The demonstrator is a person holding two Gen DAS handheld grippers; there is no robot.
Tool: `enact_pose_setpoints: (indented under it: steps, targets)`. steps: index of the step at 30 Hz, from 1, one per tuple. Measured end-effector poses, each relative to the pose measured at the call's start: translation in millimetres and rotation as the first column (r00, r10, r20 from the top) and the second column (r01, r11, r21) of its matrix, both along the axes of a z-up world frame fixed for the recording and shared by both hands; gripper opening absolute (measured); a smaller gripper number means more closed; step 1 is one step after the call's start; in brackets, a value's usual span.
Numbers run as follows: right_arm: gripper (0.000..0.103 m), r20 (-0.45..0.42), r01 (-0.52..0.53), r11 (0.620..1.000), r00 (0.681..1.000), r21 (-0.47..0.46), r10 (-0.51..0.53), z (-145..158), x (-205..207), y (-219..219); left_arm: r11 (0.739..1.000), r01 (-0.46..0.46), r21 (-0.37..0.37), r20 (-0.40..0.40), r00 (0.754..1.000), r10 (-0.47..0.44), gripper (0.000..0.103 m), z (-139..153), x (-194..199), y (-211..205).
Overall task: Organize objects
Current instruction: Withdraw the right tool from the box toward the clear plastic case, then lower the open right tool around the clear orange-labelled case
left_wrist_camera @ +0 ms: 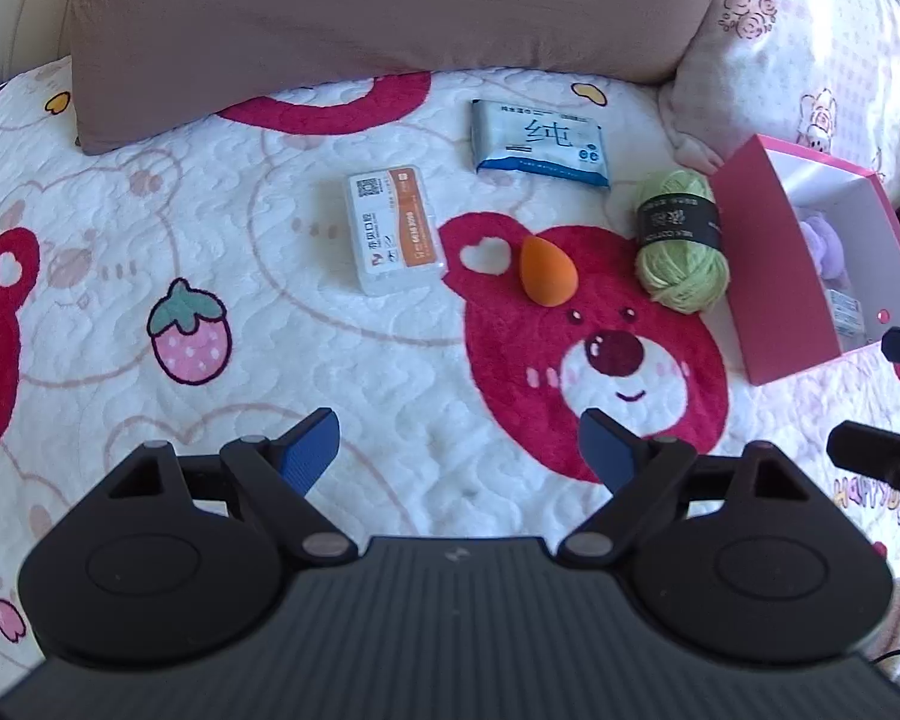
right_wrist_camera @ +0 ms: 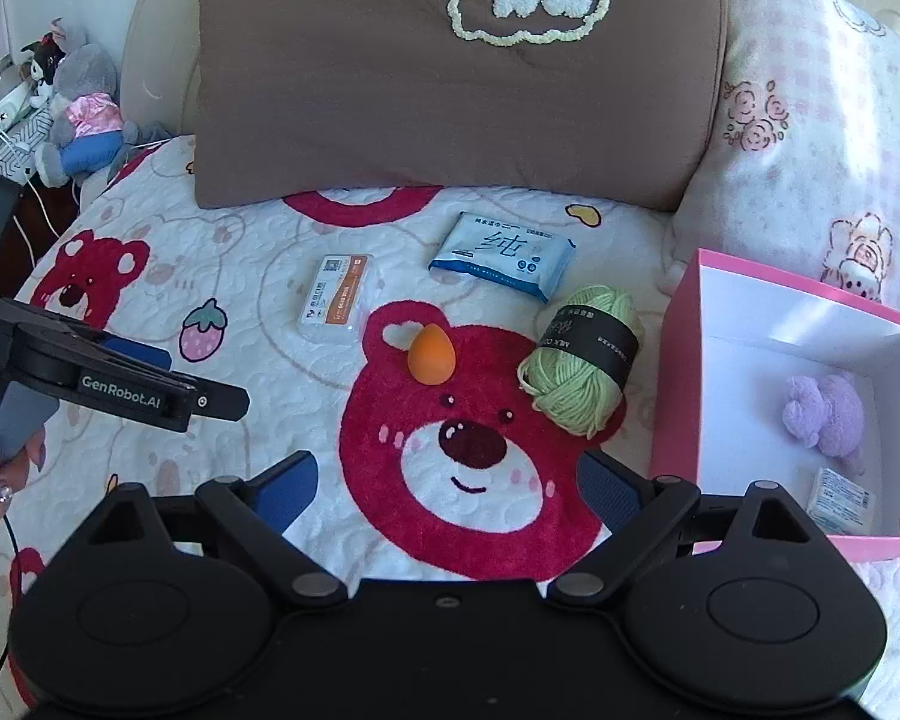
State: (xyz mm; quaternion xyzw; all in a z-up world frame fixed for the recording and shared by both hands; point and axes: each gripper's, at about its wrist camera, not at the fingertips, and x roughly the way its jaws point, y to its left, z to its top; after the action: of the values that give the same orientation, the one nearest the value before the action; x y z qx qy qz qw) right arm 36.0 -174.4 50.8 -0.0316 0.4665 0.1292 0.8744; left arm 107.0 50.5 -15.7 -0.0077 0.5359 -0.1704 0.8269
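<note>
Two items already lie in the pink box [right_wrist_camera: 678,372] at right; four remain left of it. Both grippers [left_wrist_camera: 457,447] [right_wrist_camera: 447,483] gape empty.

Before you on the bed [right_wrist_camera: 270,240]: floss case [right_wrist_camera: 337,299] left, sponge [right_wrist_camera: 431,355] and yarn [right_wrist_camera: 582,363] centre, wipes pack [right_wrist_camera: 501,253] behind, box [right_wrist_camera: 684,372] right, pillow [right_wrist_camera: 450,84] rearmost.

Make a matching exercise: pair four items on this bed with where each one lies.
Things:
1. orange sponge
2. green yarn
3. purple plush
4. wipes pack

Places:
A. inside the pink box
B. on the red bear's ear
C. nearest the brown pillow
D. just outside the box's left wall

Pairs: 1-B, 2-D, 3-A, 4-C
</note>
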Motion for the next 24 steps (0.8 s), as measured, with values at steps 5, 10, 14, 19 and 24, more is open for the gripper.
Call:
enact_pose_setpoints:
  steps: [5, 10, 14, 19, 24]
  targets:
    - [0.095, -0.002, -0.022, 0.999, 1.0, 0.028, 0.022, -14, 17, 10, 1.0, 0.0, 0.006, 0.013, 1.0, 0.0, 0.087, -13, 12, 7]
    - [0.095, 0.002, -0.053, 0.998, 0.999, 0.021, 0.053, -27, 33, 19, 1.0, -0.008, 0.001, 0.029, 1.0, 0.008, 0.087, -20, 27, 13]
    - [0.095, -0.006, -0.071, 0.997, 0.997, 0.026, 0.071, -37, 46, 23, 1.0, -0.012, -0.006, 0.049, 0.999, 0.013, 0.087, -21, 40, 18]
    - [0.095, -0.01, -0.077, 0.996, 0.997, 0.037, 0.077, -47, 63, 30, 0.999, -0.03, -0.039, 0.072, 0.997, 0.033, 0.087, -21, 57, 25]
    - [0.095, 0.004, -0.095, 0.994, 0.995, 0.054, 0.095, -53, 80, 42, 0.996, -0.039, -0.074, 0.09, 0.995, 0.046, 0.087, -25, 73, 33]
